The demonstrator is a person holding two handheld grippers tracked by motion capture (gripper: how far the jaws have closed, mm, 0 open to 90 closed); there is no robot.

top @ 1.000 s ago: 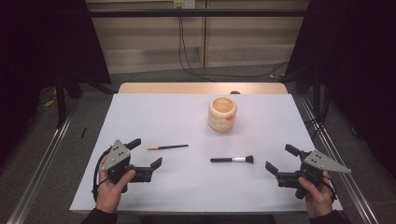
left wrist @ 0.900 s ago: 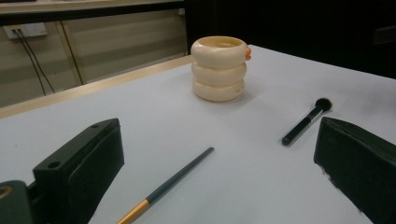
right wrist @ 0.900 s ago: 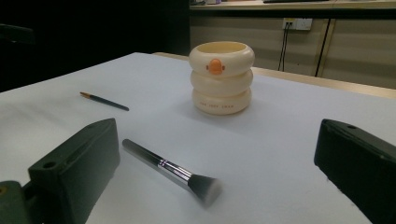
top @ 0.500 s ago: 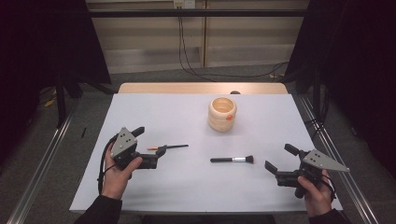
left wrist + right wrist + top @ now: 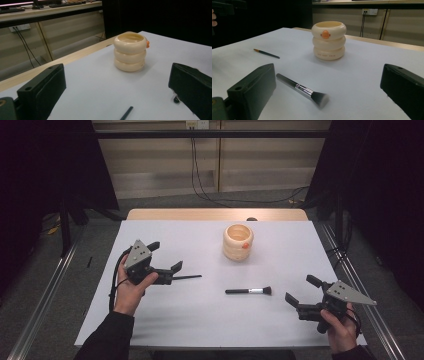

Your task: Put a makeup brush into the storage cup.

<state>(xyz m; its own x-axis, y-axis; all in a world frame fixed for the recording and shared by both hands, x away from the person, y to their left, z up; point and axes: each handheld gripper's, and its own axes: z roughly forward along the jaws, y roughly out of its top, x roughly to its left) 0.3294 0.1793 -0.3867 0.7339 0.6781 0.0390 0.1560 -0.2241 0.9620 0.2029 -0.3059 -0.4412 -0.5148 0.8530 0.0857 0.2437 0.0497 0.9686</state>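
Observation:
A cream ring-stacked holder with an orange dot stands upright at the table's back middle. A thin dark brush lies left of centre, and my open left gripper hovers over its left end, hiding that end. In the left gripper view the brush's dark handle shows low between the spread jaws, with the holder beyond. A black makeup brush with a silver ferrule lies right of centre. My right gripper rests open to its right; its view shows that brush just ahead of the jaws.
A white sheet covers the table, with a bare wooden strip along the far edge. Metal rails run down both sides, and cables hang behind. In the right gripper view the thin brush lies far left.
My left gripper has moved forward and to the right, from the table's front left to over the thin brush's left end. The right gripper has stayed put.

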